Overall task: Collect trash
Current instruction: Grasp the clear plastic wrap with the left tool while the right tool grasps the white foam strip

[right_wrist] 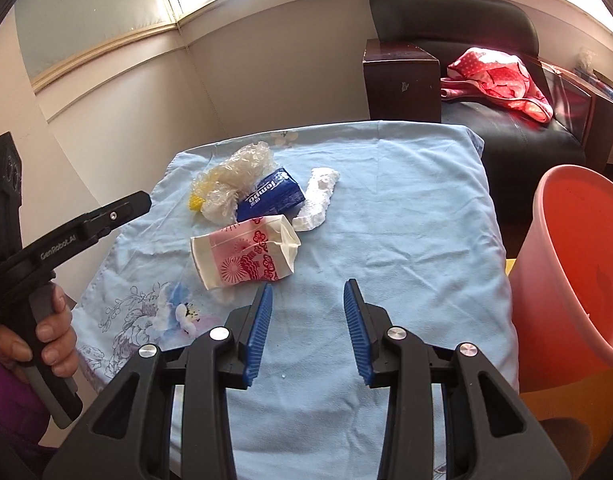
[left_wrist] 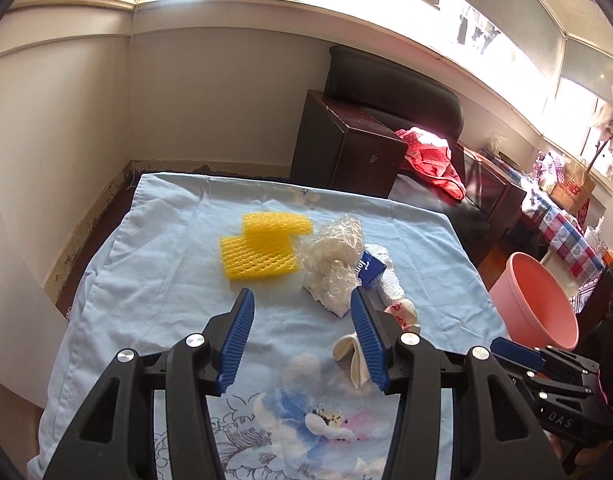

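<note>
A light blue cloth (right_wrist: 386, 208) with a flower print covers the table. The trash sits in a bunch near the far edge of the cloth.

The yellow foam net (left_wrist: 262, 246) lies flat, closest to the far left corner. Right beside it is a crumpled clear plastic bag (left_wrist: 334, 256). A blue tissue pack (right_wrist: 272, 196) leans against that bag. A white crumpled paper (right_wrist: 318, 196) touches the pack on its right. A squashed pink and white paper cup (right_wrist: 246, 258) lies on its side, just in front of the pack, nearer the middle of the cloth.

The left gripper (left_wrist: 302, 302) has its 2 blue fingers spread wide with nothing between them. It hangs over the cloth, just in front of the plastic bag.

The right gripper (right_wrist: 308, 294) has its fingers apart too, and it holds nothing. It hangs over bare cloth, just to the right of the cup.

A pink bucket (right_wrist: 566, 264) stands off the right edge of the cloth. A hand (right_wrist: 46, 332) holds the left gripper's handle
</note>
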`<state>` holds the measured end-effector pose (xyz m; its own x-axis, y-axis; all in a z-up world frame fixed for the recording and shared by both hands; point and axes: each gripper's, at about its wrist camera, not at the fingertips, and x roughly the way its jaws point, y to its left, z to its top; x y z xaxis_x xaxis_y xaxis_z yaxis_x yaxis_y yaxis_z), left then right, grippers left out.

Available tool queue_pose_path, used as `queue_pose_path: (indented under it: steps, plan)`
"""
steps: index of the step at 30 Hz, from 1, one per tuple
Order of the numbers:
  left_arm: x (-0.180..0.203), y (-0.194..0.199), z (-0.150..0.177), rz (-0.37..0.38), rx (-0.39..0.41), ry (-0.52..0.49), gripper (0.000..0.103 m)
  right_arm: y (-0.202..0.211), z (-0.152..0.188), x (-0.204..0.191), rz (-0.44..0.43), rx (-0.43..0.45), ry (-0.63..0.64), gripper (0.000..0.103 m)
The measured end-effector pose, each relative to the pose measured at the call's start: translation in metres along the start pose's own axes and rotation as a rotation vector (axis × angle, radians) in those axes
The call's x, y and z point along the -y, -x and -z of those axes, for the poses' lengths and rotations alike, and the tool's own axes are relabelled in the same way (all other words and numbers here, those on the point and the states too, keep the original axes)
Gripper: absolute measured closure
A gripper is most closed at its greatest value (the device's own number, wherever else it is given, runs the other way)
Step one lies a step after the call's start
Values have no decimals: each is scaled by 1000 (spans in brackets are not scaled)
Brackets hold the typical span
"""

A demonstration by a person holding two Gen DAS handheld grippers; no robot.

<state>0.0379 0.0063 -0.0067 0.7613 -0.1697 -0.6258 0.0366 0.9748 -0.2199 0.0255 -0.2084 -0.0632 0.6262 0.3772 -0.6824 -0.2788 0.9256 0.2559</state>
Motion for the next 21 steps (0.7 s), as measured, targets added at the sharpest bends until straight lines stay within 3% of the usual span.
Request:
queue_pose_path:
  steps: [4, 10, 13, 14, 21]
  plan:
    - [-1, -21, -15, 82, -45, 83, 54, -8, -11, -8, 5, 7, 24, 65]
    - [25, -58, -15, 100, -140, 13, 56, -24, -25, -5, 15, -7, -7, 65]
    - [26, -72, -11, 92, -173, -3, 85, -34, -34, 0, 9, -18, -33, 65]
    - [23, -75, -11, 95, -182, 7, 89, -38, -38, 1, 2, -22, -43, 65]
    - [-5, -57, -13, 110, -114, 78, 92, -74, -63, 3, -1, -63, -82, 65]
